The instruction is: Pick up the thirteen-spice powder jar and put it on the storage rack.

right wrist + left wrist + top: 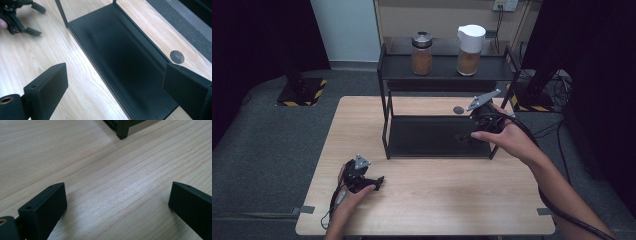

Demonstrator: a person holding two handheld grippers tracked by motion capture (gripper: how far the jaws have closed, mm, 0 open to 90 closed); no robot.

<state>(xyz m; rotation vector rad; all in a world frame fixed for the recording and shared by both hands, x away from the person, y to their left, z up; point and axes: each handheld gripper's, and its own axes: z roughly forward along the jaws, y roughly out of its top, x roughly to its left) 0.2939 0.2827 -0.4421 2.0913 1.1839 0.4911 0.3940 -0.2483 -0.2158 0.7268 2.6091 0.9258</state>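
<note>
A black two-tier metal rack (447, 67) stands at the back middle of the wooden table (422, 200). On its top shelf stand a glass jar with a metal lid (422, 53) and a jar with a white lid (470, 49), both holding brown contents. My right gripper (466, 136) hangs over the right end of the rack's lower shelf (120, 62), and its jaws stand open (117, 75) with nothing between them. My left gripper (379, 182) rests low near the table's front left, open (117, 195) over bare wood; it is also in the right gripper view (40, 20).
A small round grey disc (458, 110) sits in the tabletop behind the lower shelf, also seen from the right gripper (177, 56). A rack leg (122, 130) stands ahead of my left gripper. Grey floor and dark curtains surround the table.
</note>
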